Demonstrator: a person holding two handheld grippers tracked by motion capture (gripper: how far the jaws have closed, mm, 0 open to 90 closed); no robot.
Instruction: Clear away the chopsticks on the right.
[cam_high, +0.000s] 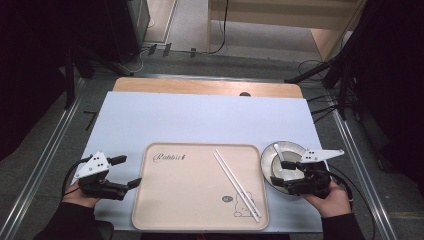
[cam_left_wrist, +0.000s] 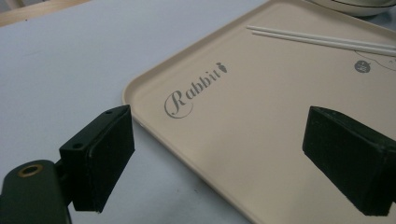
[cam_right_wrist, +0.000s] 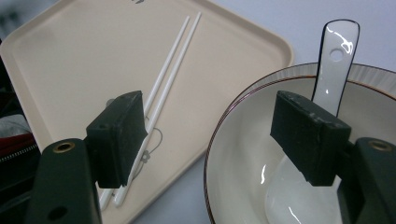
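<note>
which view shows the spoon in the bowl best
The right gripper view: the spoon lies close up in the bowl, handle on the rim. The high view shows it small. The left gripper view catches a sliver of the bowl's edge.

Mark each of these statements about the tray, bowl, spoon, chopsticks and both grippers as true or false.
1. The chopsticks lie on the tray. True.
2. The spoon lies on the tray. False: it rests in the bowl, handle leaning on the rim.
3. The bowl stands on the tray. False: it stands beside the tray's right edge.
4. The right gripper straddles the bowl's rim, jaws open. True.
5. The left gripper clamps the tray. False: its jaws are open and hold nothing.
</note>
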